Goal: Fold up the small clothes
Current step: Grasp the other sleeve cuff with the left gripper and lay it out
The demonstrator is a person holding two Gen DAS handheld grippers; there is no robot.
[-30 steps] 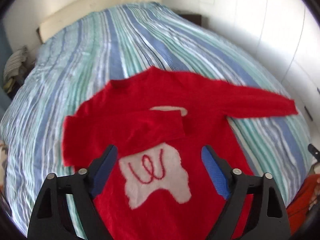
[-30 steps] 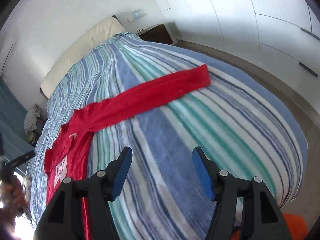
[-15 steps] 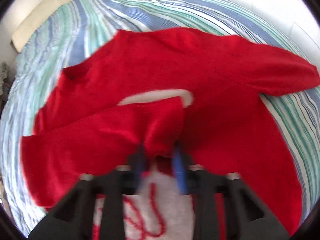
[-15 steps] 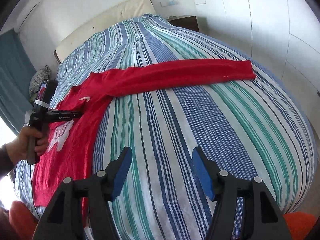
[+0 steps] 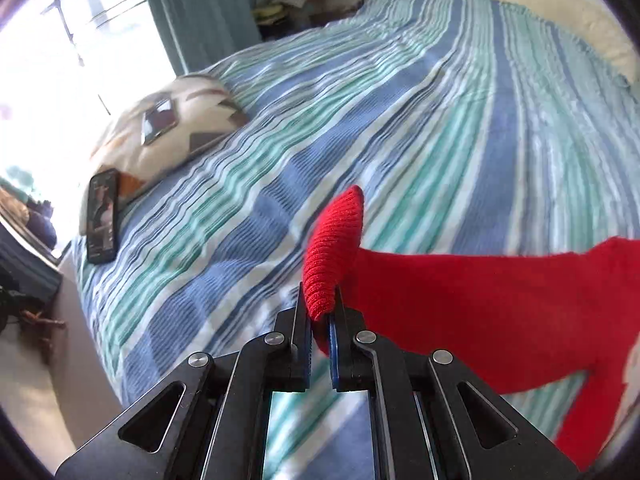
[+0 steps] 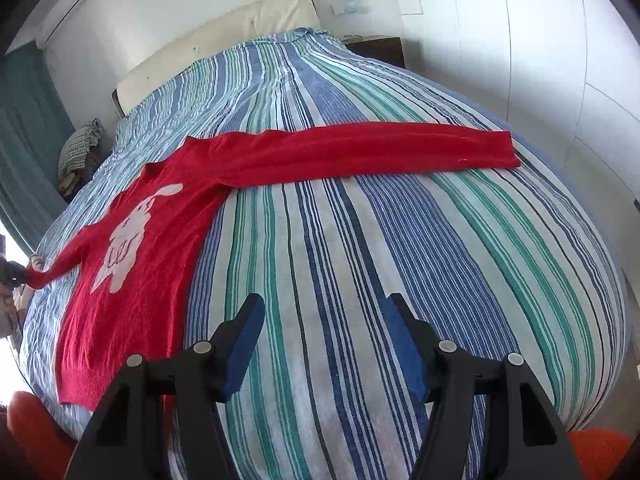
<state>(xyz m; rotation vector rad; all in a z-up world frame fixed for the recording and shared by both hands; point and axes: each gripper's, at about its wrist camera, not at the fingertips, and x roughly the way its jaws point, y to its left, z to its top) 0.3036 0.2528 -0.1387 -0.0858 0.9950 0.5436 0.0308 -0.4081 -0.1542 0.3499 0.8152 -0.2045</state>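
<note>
Spreading under everything was the striped bedspread [image 6: 360, 240], and on it lay the red sweater [image 6: 132, 264] with its white figure facing up — one sleeve [image 6: 360, 152] stretched flat across the stripes. My right gripper [image 6: 324, 344] hovered above bare bedspread beside the sweater's body, jaws wide and holding nothing. My left gripper [image 5: 320, 320] had its jaws pinched tight on the other sleeve's ribbed cuff [image 5: 332, 252] — a phone [image 5: 102, 216] lay beside a patterned cushion [image 5: 168, 128] near the bed's edge.
</note>
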